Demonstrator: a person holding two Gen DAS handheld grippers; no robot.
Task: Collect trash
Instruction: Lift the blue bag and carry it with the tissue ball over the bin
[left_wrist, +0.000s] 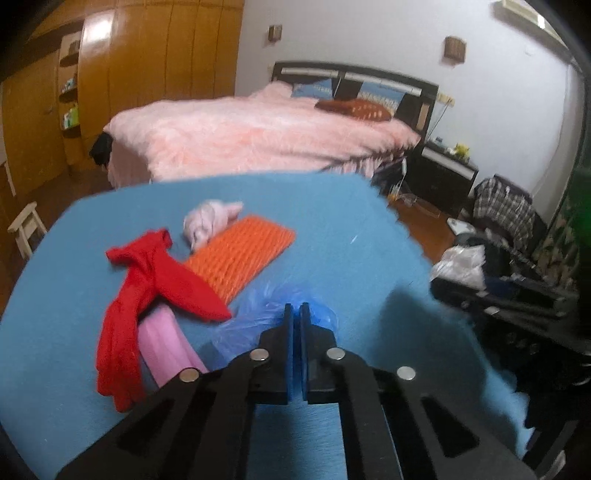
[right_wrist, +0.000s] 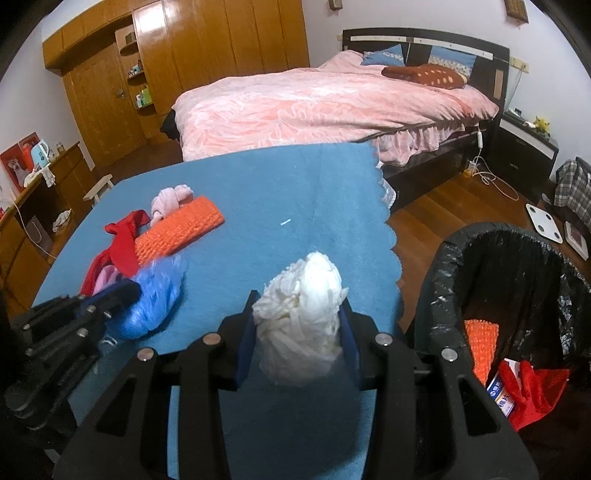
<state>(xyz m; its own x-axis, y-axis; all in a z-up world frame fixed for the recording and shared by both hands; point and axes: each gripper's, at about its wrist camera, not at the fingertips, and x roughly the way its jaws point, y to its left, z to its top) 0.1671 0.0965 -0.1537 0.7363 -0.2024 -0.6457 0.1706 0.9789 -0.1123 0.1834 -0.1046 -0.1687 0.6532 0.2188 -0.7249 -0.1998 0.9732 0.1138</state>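
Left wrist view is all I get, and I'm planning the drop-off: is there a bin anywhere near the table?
Observer: Yes, a black-lined bin stands just off the table's right edge.
Operator: Anything in it?
Observer: An orange net, a red cloth and a small box.
Operator: What's the right hand-held gripper doing?
Observer: The right hand-held gripper is shut on a white wad above the table.

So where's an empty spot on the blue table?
Bare cloth runs from the orange net to the scalloped edge by the bin, and along the far side. The near-left corner is crowded: red cloth, blue bag.
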